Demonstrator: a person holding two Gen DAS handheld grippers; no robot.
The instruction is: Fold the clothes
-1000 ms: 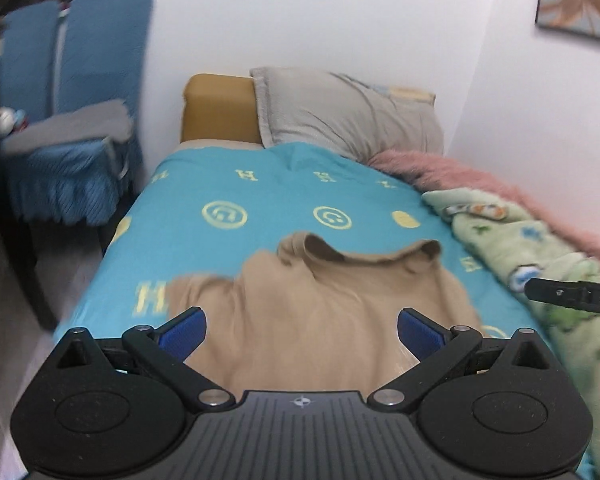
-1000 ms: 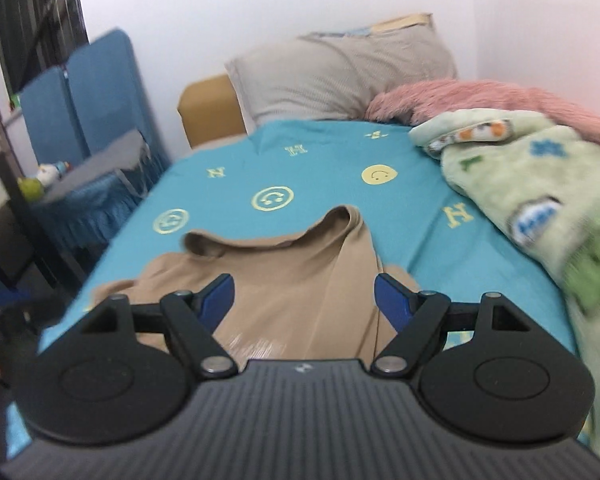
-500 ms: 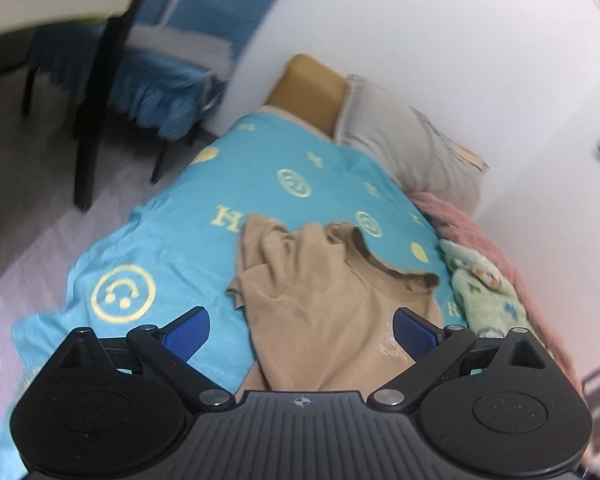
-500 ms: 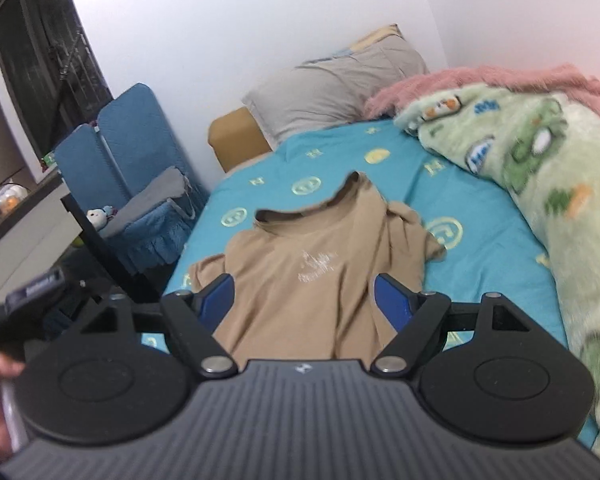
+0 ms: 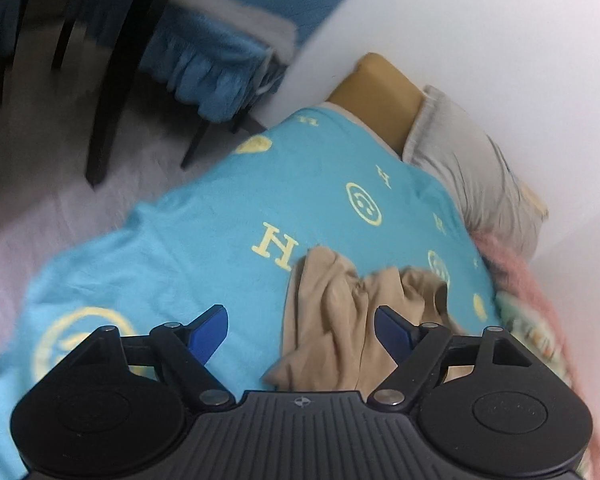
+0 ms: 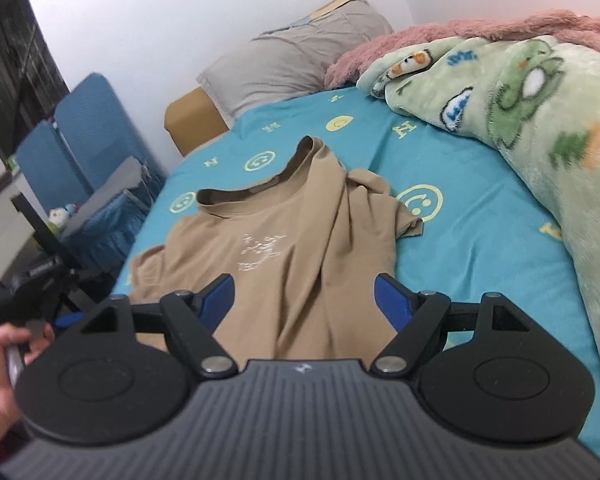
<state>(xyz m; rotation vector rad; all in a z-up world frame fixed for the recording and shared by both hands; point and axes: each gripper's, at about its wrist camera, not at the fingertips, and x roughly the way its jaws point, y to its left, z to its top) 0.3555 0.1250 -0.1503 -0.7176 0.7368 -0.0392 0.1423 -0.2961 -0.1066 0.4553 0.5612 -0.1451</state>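
Note:
A tan T-shirt with a pale chest print lies rumpled, front up, on the turquoise bed sheet, collar toward the pillows. In the left wrist view the shirt shows bunched, its left sleeve end nearest. My left gripper is open and empty, above the shirt's left side. My right gripper is open and empty, above the shirt's lower part. The left gripper also shows at the bed's left edge in the right wrist view, held by a hand.
A green cartoon blanket and a pink fuzzy blanket lie along the right side. A grey pillow and tan cushion lie at the head. Blue-covered chairs and dark table legs stand left of the bed.
Both grippers have pulled back and risen from the shirt. The left one swung left and tilted, now looking down over the bed's left edge. The shirt lies released on the sheet.

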